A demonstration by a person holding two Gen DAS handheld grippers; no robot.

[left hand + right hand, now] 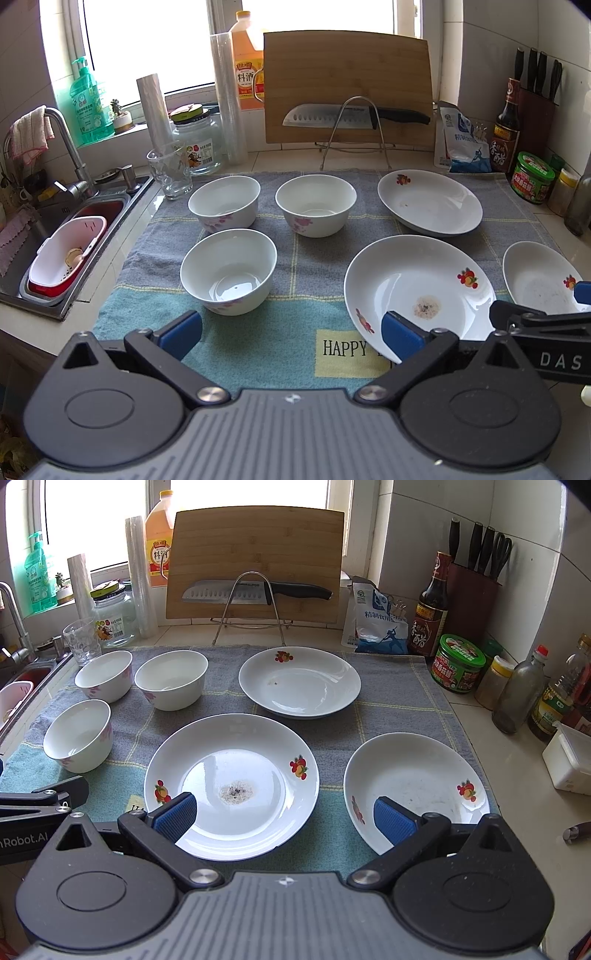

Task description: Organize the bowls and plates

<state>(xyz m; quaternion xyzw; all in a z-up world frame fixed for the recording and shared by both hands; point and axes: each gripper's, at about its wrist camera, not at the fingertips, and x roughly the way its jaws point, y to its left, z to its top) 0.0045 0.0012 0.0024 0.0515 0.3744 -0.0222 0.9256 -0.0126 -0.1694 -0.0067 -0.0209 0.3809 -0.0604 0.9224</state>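
Hovering low over the towel (155, 325), both tools wait with nothing in them — the left gripper (291, 338) has its blue pads spread wide, and the right gripper (282, 818) stands just as far apart.

Task pieces: three floral bowls cluster left of centre in the left view — the near bowl (229, 269) in front, the back-left bowl (224, 201) and back-right bowl (316, 205) behind it. Three fruit-print plates fill the middle and right of the right view: the centre plate (232, 775) with a crusty stain at its middle, the far plate (299, 681) above it, the right plate (415, 788) at lower right.

Risks, as I judge them: glazed rims are slick, so a shallow pinch on a plate edge could let it tip and clatter onto its neighbour. Stacking stained on clean would spread grime. The drinking glass (170, 171) stands just beside the back-left bowl — a careless swing there could topple it toward the sink (55, 295).
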